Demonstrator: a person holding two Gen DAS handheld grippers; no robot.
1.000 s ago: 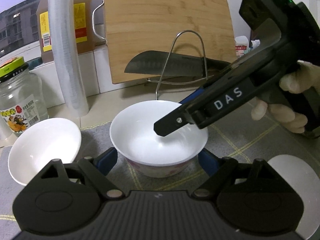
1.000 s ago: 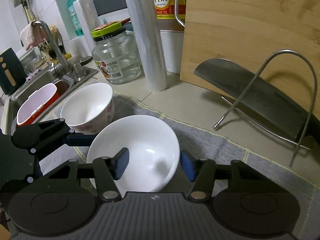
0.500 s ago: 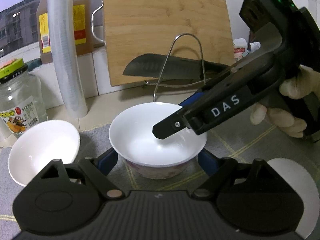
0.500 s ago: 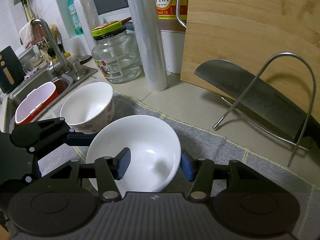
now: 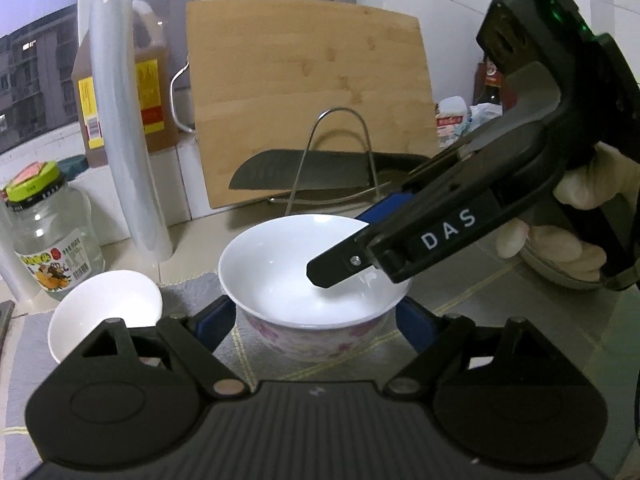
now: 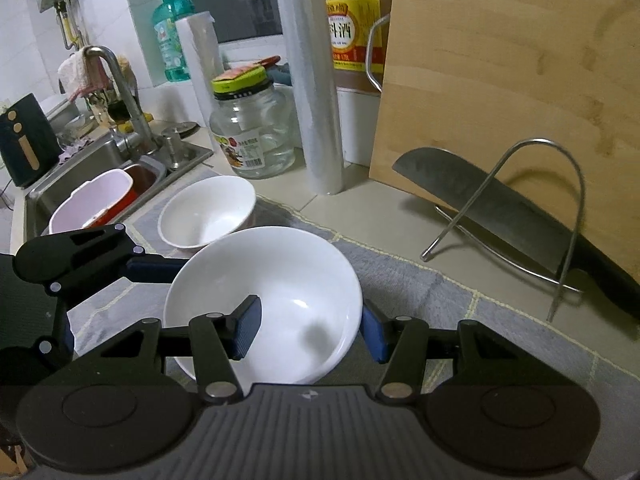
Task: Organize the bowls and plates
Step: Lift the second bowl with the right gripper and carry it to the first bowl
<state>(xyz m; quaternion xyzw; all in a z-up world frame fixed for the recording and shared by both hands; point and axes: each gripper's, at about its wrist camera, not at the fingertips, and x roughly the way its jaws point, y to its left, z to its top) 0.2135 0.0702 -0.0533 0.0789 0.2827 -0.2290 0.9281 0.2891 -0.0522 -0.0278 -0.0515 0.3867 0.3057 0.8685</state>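
My left tool (image 5: 314, 320) clamps the flowered bowl (image 5: 312, 280) across its width, blue pads on either side of the outer wall. My right tool (image 6: 310, 326) pinches the same bowl's near rim, one pad inside (image 6: 246, 326) and one outside. The bowl sits above the grey mat (image 6: 420, 292) on the worktop. A second white bowl (image 6: 208, 210) rests on the mat just beside it, towards the sink (image 6: 100, 160).
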